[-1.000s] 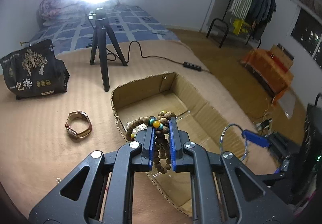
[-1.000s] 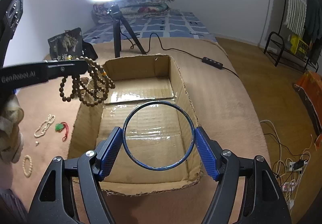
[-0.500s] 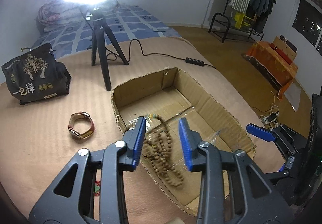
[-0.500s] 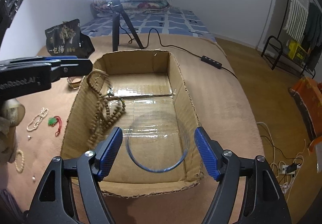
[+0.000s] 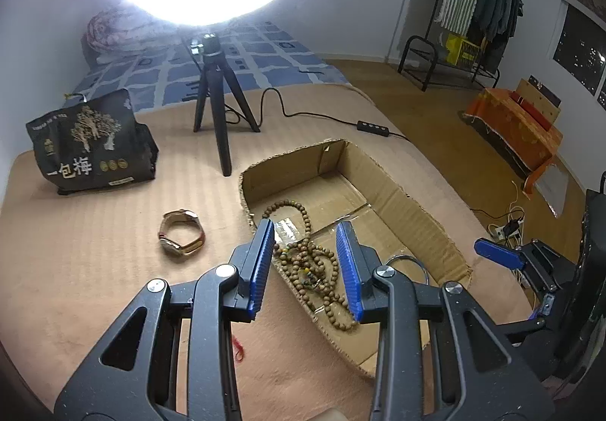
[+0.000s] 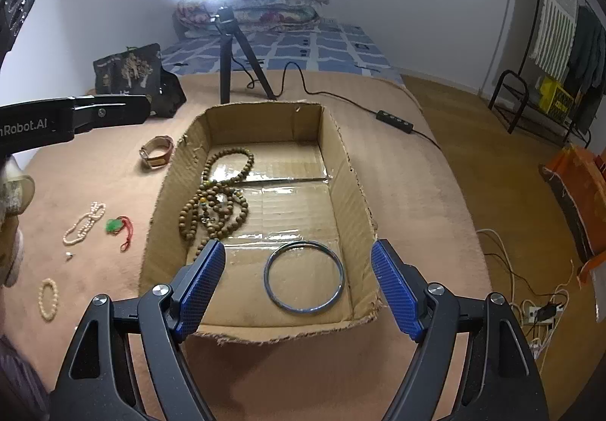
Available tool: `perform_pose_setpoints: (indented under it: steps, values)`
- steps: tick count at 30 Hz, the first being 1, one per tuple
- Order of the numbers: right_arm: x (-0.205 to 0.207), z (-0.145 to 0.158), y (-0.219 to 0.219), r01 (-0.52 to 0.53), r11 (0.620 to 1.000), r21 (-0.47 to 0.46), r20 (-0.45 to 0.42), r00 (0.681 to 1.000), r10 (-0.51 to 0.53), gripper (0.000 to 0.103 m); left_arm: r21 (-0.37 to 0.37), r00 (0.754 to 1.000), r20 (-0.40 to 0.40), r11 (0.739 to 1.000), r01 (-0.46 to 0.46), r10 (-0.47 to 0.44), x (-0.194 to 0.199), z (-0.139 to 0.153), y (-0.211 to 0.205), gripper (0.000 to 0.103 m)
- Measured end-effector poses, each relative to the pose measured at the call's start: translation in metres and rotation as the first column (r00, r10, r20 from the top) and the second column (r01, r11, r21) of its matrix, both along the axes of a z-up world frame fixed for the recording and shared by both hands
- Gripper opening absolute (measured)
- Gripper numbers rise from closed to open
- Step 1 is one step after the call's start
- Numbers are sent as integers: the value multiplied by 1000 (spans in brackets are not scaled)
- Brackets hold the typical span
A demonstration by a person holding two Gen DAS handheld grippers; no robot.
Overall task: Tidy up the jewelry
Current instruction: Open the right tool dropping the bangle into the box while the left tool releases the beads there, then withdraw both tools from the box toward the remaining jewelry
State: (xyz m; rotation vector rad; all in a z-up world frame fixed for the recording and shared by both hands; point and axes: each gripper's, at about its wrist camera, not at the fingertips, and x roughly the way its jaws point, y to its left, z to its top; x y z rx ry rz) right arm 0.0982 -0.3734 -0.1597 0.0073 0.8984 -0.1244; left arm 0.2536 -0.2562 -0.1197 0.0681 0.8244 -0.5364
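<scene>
A shallow cardboard box (image 6: 350,171) (image 5: 401,194) lies on the tan bed cover. Inside lie a tangle of brown wooden beads (image 6: 216,201) (image 5: 310,262) on its left side and a blue-grey bangle (image 6: 304,281) (image 5: 407,262) near its front. My left gripper (image 5: 305,262) is open and empty above the box's left wall, over the beads. My right gripper (image 6: 297,284) is open and empty above the box's front, over the bangle. A brown-strap watch (image 5: 181,237) (image 6: 157,151) lies left of the box.
On the cover left of the box lie a pearl necklace (image 6: 84,223), a green pendant on red cord (image 6: 117,226) and a pearl bracelet (image 6: 48,299). A ring-light tripod (image 5: 219,110) and a black bag (image 5: 89,142) stand behind. A cable (image 6: 394,120) runs right.
Both grippers opened. The beads dropped from my left gripper into the box, and the bangle dropped from my right gripper onto the box floor. Both grippers drew back slightly.
</scene>
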Motion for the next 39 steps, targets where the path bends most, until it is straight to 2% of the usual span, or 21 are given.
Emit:
perform_pose_setpoints:
  steps: [5, 9, 11, 13, 19, 25, 28, 33, 39]
  values:
    - [-9, 14, 6, -5, 1000, -12, 21, 1000, 5, 79, -19, 1000, 14, 1000, -13, 13, -10, 15, 19, 34]
    - [-18, 28, 14, -10, 1000, -17, 44, 999, 11, 79, -18, 998, 59, 999, -28, 29, -23, 31, 42, 34]
    - [-23, 35, 18, -15, 1000, -17, 58, 998, 16, 79, -5, 994, 101, 999, -41, 42, -30, 40, 59, 38]
    - [-30, 44, 24, -24, 1000, -17, 75, 997, 25, 80, 1, 990, 132, 998, -56, 55, -37, 46, 78, 50]
    - [-40, 61, 44, -69, 998, -12, 103, 992, 70, 80, 15, 981, 155, 993, -119, 115, -55, 55, 145, 51]
    - [-41, 65, 66, -117, 993, -4, 110, 987, 116, 80, 24, 977, 134, 985, -173, 168, -73, 43, 199, 51]
    - [-37, 63, 78, -143, 990, 4, 106, 984, 142, 80, 27, 978, 99, 982, -187, 184, -81, 31, 221, 51]
    - [-29, 56, 102, -188, 982, 13, 89, 978, 186, 80, 30, 979, 63, 980, -197, 195, -92, 13, 241, 51]
    - [-16, 39, 134, -250, 968, 25, 62, 967, 248, 80, 12, 985, -16, 985, -170, 170, -107, -16, 249, 51]
